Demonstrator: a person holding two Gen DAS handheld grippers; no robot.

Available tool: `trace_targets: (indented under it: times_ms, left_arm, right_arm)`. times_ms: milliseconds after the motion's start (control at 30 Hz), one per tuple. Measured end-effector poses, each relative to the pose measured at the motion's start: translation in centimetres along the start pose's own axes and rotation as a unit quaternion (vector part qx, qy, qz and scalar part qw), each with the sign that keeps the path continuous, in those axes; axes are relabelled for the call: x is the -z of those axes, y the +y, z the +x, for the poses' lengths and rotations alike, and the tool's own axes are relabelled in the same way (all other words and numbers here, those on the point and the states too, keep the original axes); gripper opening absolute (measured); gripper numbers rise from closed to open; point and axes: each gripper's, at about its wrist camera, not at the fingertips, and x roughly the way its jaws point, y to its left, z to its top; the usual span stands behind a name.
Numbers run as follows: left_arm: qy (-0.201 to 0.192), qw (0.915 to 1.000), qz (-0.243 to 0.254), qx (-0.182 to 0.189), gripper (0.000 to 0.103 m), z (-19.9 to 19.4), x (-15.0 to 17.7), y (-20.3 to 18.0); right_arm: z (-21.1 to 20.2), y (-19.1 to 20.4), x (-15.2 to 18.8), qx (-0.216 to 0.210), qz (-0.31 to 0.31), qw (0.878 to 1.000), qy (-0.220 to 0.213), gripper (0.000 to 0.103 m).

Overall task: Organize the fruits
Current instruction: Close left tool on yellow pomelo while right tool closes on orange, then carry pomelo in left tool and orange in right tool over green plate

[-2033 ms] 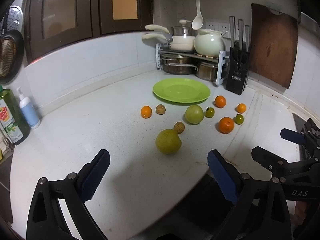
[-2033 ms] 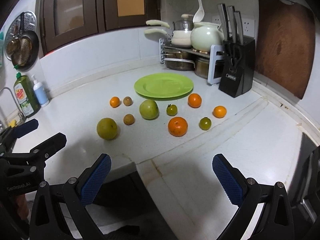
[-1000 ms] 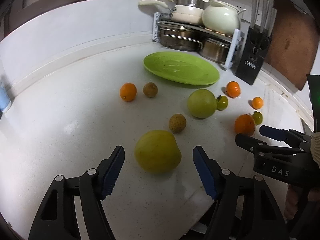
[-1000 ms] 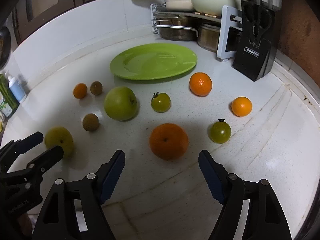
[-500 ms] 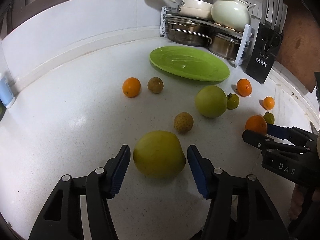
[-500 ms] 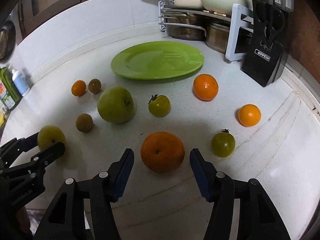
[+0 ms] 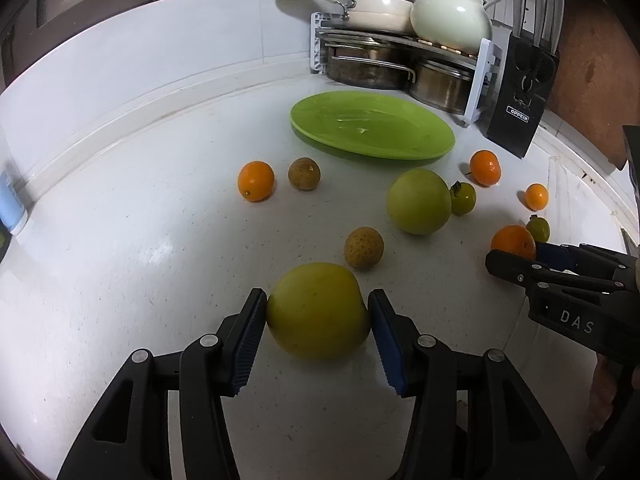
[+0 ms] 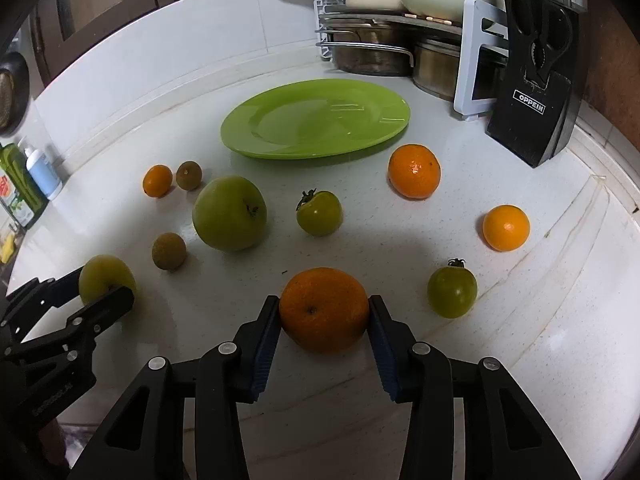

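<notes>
The left gripper (image 7: 318,312) is clenched on a yellow-green apple (image 7: 318,310) that sits on the white counter (image 7: 140,248), its blue pads touching the fruit on both sides. The right gripper (image 8: 324,320) grips a large orange (image 8: 324,310) the same way, also down on the counter; whether either fruit is lifted clear of the surface is hard to tell from these views.

Beyond the two, a green plate (image 8: 316,120) lies bare near the pot rack (image 8: 384,36) and the knife block (image 8: 536,92). Between plate and grippers are scattered a big green apple (image 8: 230,214), two green tomatoes (image 8: 320,214) (image 8: 452,292), two oranges (image 8: 414,170) (image 8: 506,227), a small orange (image 8: 157,180) just beside a brown fruit (image 8: 189,175), and another brown fruit (image 8: 169,251) near the held apple.
</notes>
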Motion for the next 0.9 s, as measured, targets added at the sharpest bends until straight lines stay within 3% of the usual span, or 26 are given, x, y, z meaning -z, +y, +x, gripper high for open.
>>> trace_targets:
  times_ms: [267,900]
  left_arm:
    - [-0.005,0.9998,0.02,0.005,0.052,-0.6,-0.4,-0.2]
    - [-0.083,0.9931,0.076,0.032,0.052,-2.7,-6.2,0.7]
  right_arm:
    - [-1.0,0.5,-0.6,-0.012,0.003,1.0,-0.008,0.044]
    - [-3.4,2.5,-4.5,-0.006,-0.007,0.998,-0.063,0.044]
